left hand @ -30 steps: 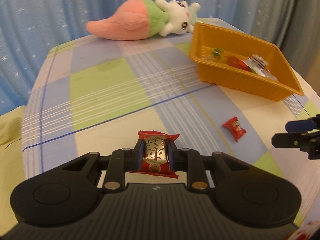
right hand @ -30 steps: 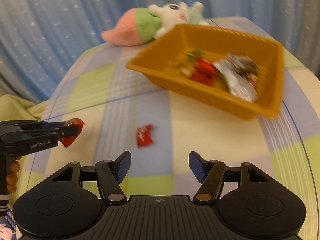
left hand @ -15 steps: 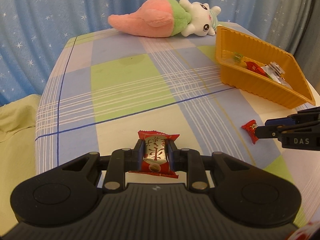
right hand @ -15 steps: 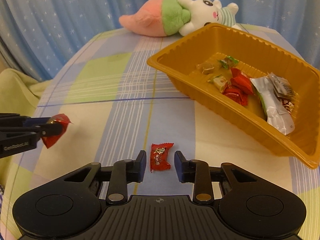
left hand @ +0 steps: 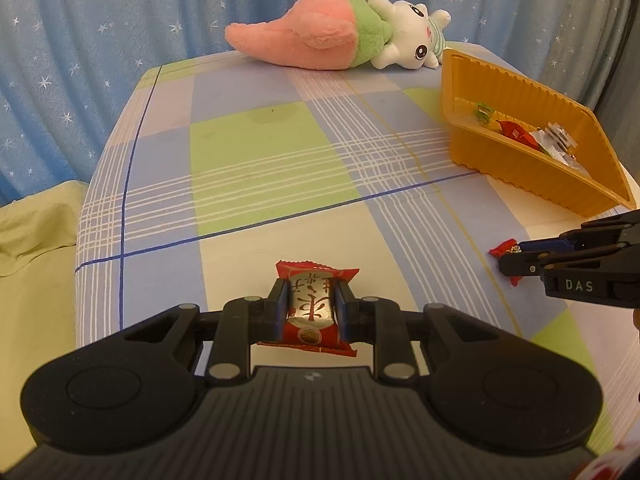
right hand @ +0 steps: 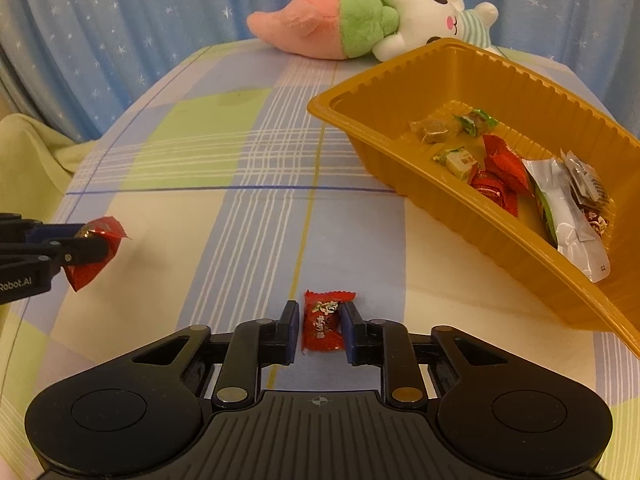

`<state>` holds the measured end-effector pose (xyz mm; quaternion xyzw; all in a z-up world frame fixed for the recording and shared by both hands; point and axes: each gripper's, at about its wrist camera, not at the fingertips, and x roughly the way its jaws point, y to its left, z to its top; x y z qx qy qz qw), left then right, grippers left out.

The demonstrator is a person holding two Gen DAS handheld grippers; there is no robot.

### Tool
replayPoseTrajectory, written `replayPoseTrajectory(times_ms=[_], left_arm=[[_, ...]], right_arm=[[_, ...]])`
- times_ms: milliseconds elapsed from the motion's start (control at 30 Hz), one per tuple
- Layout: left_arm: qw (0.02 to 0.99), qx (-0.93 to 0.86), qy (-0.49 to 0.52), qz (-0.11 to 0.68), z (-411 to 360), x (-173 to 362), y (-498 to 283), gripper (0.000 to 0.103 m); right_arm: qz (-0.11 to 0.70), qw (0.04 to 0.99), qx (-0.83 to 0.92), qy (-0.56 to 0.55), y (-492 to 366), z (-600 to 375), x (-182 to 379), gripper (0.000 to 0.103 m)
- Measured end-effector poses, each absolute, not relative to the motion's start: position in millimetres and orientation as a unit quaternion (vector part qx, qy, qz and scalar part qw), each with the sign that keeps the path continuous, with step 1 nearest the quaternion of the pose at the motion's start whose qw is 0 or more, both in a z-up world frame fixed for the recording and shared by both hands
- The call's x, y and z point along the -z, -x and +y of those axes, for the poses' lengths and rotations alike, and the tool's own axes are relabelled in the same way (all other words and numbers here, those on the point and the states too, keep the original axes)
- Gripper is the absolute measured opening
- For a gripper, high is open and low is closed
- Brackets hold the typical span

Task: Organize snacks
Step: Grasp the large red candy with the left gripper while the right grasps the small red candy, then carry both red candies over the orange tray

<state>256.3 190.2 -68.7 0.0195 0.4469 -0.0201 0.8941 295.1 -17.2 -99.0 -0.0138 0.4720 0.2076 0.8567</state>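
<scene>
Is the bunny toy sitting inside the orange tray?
No, the bunny toy lies on the checked cloth behind the orange tray, which holds only wrapped snacks.

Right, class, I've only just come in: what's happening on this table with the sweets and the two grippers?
A person is sorting snacks with two hand-held grippers. The left gripper is shut on a red and silver candy. The right gripper has just been closing on a small red candy lying on the checked tablecloth; its pads now press on the wrapper. The orange tray beside it already holds several sweets. A plush toy lies behind the tray.
</scene>
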Motion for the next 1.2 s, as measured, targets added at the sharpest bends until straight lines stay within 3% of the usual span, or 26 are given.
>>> replayPoseTrajectory(times_ms=[1200], left_arm=[[0.909,0.123,-0.03,0.396,119.7,19.4,-265.1,0.022]], right_arm=[[0.395,0.894,-0.162,-0.137,-241.9,-110.4,20.2,0.018]])
